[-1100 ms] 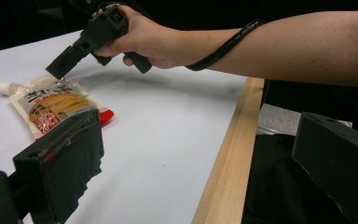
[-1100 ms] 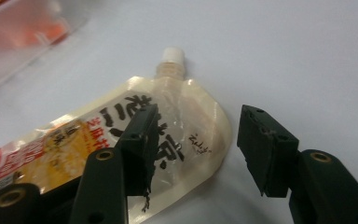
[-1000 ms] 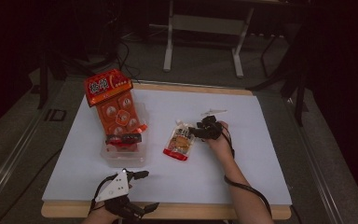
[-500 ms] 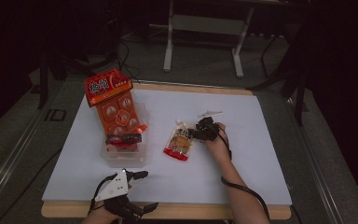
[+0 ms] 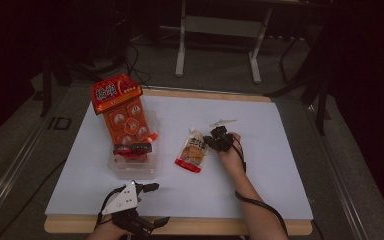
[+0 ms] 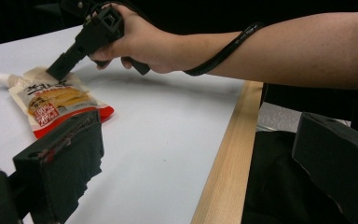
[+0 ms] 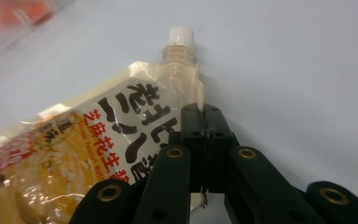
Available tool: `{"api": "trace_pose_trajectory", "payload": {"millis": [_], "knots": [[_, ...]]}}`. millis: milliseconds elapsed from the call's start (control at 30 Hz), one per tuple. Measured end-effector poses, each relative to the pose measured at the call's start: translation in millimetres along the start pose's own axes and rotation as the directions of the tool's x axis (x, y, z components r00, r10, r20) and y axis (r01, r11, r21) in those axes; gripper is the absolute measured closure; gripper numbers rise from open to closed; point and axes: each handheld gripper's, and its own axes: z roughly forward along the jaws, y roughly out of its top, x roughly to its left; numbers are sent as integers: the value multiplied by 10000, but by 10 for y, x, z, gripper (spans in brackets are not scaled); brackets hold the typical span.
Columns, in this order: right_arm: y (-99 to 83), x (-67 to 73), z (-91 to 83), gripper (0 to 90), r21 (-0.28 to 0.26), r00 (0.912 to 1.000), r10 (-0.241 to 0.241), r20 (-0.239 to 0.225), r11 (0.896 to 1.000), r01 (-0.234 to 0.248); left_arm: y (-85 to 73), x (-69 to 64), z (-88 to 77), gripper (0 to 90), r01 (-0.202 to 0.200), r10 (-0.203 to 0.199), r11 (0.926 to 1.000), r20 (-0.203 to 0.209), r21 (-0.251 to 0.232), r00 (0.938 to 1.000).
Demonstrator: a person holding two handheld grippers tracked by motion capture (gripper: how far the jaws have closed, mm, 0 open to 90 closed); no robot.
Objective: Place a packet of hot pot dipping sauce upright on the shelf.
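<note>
At mid-surface, the right gripper has just closed its fingers on the edge of the spouted sauce pouch, lying flat; the left gripper waits near the front edge, fingers wide. Next, judging by the pinch, comes a careful lift.

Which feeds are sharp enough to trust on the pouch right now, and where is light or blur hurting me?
High view: table lit, surroundings dark, spouted pouch small but readable. Right gripper view: pouch print sharp, white cap slightly soft, top-left corner blurred; right gripper jaws crisp on the pouch edge. Left gripper view: pouch clear, the left gripper jaws dark and soft in the foreground, soft shadow under the hand.
</note>
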Motion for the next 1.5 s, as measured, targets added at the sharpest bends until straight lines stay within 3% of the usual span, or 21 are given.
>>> {"api": "trace_pose_trajectory", "payload": {"millis": [533, 700, 833, 1100, 1200, 1233, 1300, 1367, 1400, 1500], "knots": [[59, 44, -332, 900, -695, 9964, 214, -823, 9972, -272, -1, -4, 33, 23, 56, -56, 10000, -18, 14, 10000], [121, 119, -506, 900, -1123, 9941, -142, -1079, 9937, 20, -15, -9, 54, 23, 44, -44, 10000, 63, -78, 10000], [171, 197, -621, 900, -1477, 9904, -431, -1311, 9887, 235, -18, 6, 52, 24, -377, 378, 9988, 28, -309, 9993], [260, 413, -812, 900, -2080, 9777, -1125, -1775, 9753, 745, -26, 27, 66, 37, -266, 280, 9985, 300, -475, 9992], [272, 482, -860, 900, -2179, 9739, -1419, -1772, 9707, 1018, -19, 30, 64, 54, -404, 410, 9982, 128, -440, 9991], [277, 544, -911, 900, -2305, 9685, -1636, -1879, 9658, 1185, -16, 31, 59, 53, -319, 323, 9984, 89, -458, 9994], [278, 588, -955, 900, -2410, 9642, -1790, -1959, 9618, 1296, -9, 35, 45, 53, -67, 71, 9986, 88, -522, 9999], [282, 616, -982, 900, -2453, 9617, -1901, -1976, 9594, 1392, -9, 35, 45, 53, -67, 71, 9986, 88, -522, 9999], [292, 661, -1033, 900, -2535, 9566, -2121, -1999, 9542, 1586, 23, 30, 31, 40, 217, -217, 9991, 3, -353, 9998], [306, 704, -1117, 900, -2659, 9521, -2373, -1927, 9466, 1821, 41, 33, 16, 34, 336, -335, 9985, 20, -435, 9994]]}}
